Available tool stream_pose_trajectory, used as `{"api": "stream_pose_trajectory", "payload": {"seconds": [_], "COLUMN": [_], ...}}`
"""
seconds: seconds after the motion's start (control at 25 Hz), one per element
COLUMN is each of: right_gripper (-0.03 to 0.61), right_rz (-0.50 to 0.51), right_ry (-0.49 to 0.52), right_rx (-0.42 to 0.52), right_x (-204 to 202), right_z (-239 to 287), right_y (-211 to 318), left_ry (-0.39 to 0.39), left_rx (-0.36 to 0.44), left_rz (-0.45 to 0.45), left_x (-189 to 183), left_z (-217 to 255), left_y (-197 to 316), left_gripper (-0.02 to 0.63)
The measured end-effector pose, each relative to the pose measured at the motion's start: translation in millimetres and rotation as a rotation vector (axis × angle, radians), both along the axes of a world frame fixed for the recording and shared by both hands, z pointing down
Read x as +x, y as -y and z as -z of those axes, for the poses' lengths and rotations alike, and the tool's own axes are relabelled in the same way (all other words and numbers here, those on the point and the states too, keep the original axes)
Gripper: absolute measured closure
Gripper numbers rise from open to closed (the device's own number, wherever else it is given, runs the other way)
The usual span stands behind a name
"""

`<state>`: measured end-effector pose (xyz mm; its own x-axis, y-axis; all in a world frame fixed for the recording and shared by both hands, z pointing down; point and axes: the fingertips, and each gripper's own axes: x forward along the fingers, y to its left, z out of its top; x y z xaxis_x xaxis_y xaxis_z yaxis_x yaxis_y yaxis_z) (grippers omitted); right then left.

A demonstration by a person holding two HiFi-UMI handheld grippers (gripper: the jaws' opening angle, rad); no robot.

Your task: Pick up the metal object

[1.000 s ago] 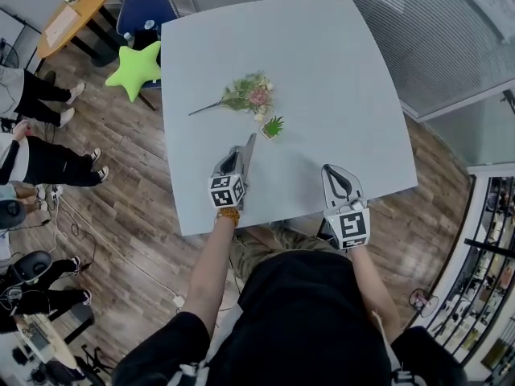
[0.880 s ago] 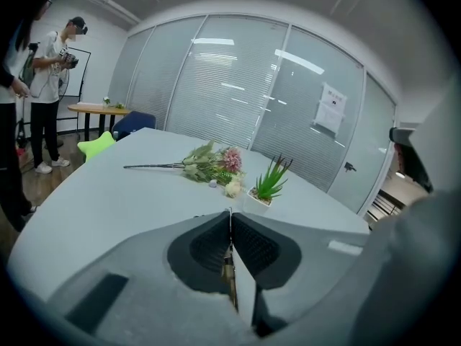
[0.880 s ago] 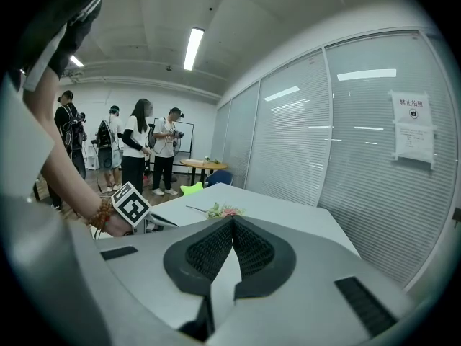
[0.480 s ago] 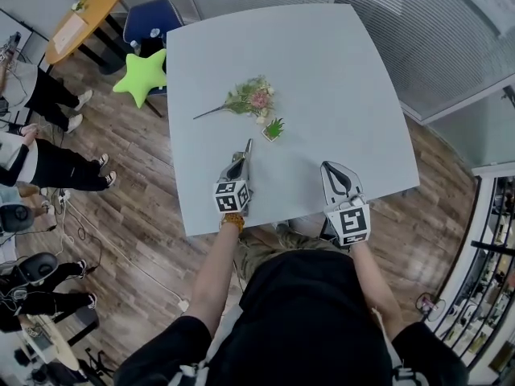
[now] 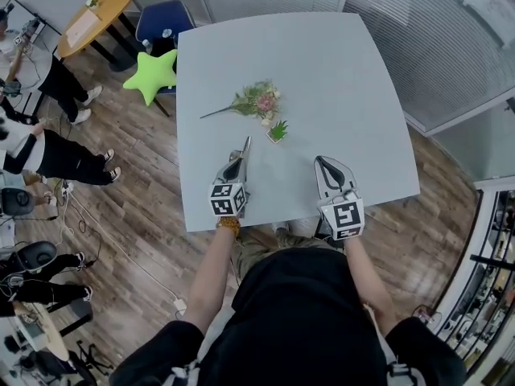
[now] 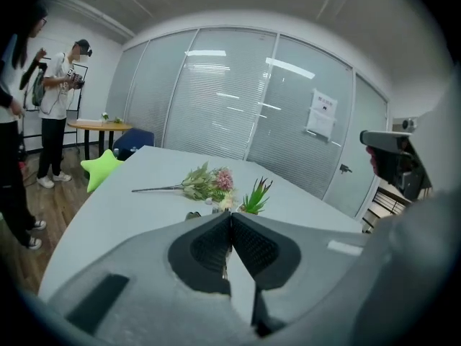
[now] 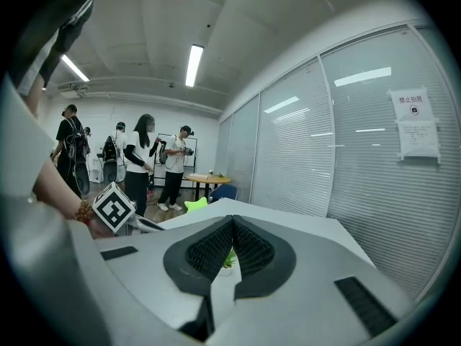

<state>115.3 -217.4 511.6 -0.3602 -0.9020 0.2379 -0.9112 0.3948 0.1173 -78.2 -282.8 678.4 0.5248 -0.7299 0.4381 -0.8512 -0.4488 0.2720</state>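
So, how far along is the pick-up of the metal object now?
Done: the left gripper reached the metal object. In hand: its fingers have just been closing and now pinch it. Left: lifting it; I cannot tell whether it is off the table yet.

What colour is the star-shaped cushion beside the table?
Bright lime green. The star cushion shows best in the head view.

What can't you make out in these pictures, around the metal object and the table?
metal object: too small in the head view to identify; in the left gripper view only a sliver shows between the left gripper's jaws, which have just been closing on it.
small potted plant: right gripper view, mostly hidden behind the right gripper's shut jaws.
notice on the glass wall: right gripper view, print too small.
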Motion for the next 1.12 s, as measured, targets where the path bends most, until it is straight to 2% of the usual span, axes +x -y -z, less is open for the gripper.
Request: {"api": "stream_pose_trajectory", "payload": {"seconds": [0.2,0.36,0.64,1.12], "right_gripper": [0.578,0.578,0.578,0.578], "right_rz": [0.020,0.021,0.046,0.145], "right_ry": [0.026,0.061,0.056,0.050], "right_rx": [0.019,0.045,0.100,0.281], "right_x": [-9,-13,-21,-45], "right_z": [8,22,46,146], "right_y": [11,28,57,93], "left_ry": [-0.007,0.016,0.001,-0.032], "left_rx": [0.070,0.155,0.298,0.555], "left_rz": [0.016,0.043,0.069,0.098], "left_x": [-3,-12,-18,-13], "left_z": [38,72,136,261], "left_y": [1,8,24,27], "left_gripper": [0.601,0.601,0.601,0.600]}}
